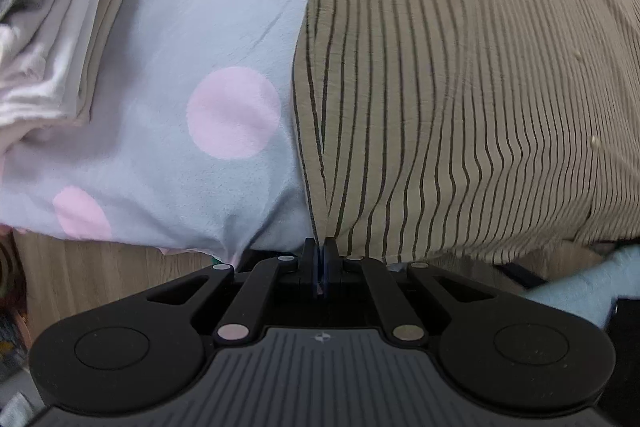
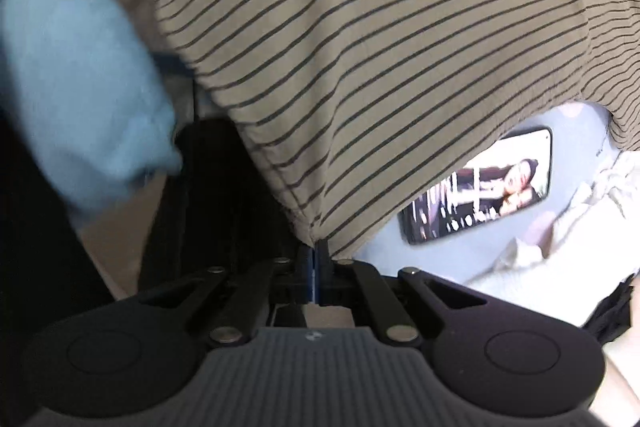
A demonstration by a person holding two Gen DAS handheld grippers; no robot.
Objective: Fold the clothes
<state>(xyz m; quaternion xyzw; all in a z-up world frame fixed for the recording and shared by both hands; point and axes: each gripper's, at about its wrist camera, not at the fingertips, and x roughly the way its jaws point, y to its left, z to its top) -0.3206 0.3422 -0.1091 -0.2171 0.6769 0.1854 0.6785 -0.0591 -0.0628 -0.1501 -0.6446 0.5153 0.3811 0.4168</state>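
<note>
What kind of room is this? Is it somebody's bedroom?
Probably a bedroom. A soft polka-dot blanket covers what looks like a bed, folded clothes are stacked on it, and a phone lies there playing a video.

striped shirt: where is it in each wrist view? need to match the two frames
Left wrist: the striped shirt fills the right half, its near edge pinched in the left claw.
Right wrist: it fills the top and centre, a corner pinched in the right claw.
Shared landmark: the light blue cloth.
</note>
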